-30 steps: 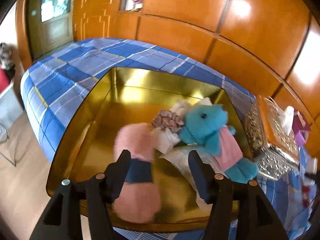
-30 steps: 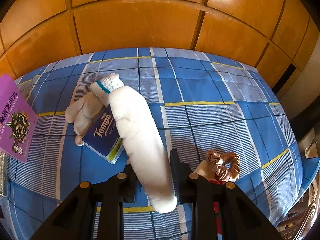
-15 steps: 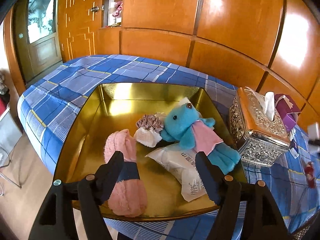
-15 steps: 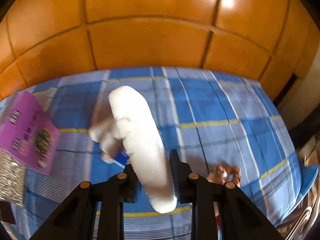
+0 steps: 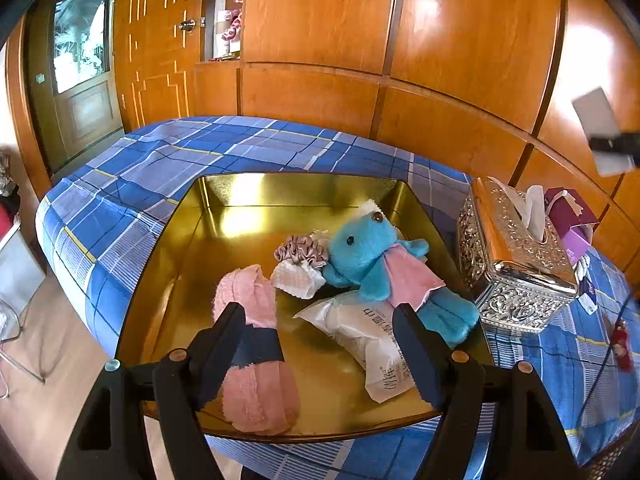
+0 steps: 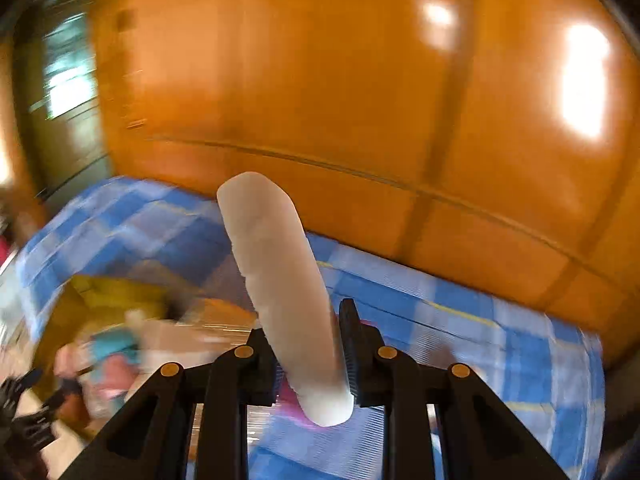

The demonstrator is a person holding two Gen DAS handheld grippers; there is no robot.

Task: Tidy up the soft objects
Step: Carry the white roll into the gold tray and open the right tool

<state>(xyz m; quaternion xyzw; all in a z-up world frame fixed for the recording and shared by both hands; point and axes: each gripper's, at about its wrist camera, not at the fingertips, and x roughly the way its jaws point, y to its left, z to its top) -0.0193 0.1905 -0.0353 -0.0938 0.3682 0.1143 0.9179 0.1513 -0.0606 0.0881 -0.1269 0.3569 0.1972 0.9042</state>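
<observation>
Fingers (image 6: 264, 364) of right gripper (image 6: 306, 354): pinching white plush roll (image 6: 280, 280) near its lower end, one black pad on each side; roll sticks up and slightly left, held clear of the bed (image 6: 460, 320). Right wrist view heavily motion-blurred; blue plaid bedcover and orange wood wall panels (image 6: 320, 80) recognisable, gold tray (image 6: 100, 292) and blurred toys visible low left, details not readable. Fingers (image 5: 224, 336) of left gripper (image 5: 320, 344): spread wide, nothing between them, hovering over near edge of gold tray (image 5: 280, 188). Tray rests on bed (image 5: 160, 160) with blue plaid cover. Inside tray: pink fluffy roll (image 5: 256, 360) with dark blue band, near-left, directly beyond left finger; white wrapped tissue pack (image 5: 360, 328) near-right, lying flat with printed text; blue plush bear (image 5: 372, 256) in pink garment, lying on its back at right, legs toward near-right corner, lower body touching tissue pack; mauve satin scrunchie (image 5: 302, 250) just left of bear's head; small white folded cloth (image 5: 298, 280) just below scrunchie, touching it. Outside tray, just right of it: ornate silver tissue box (image 5: 516, 256) with white tissue protruding from top. Purple carton (image 5: 572, 224) behind tissue box, partly hidden. Small red item (image 5: 622, 344) on bedcover at far right, too small to identify.
</observation>
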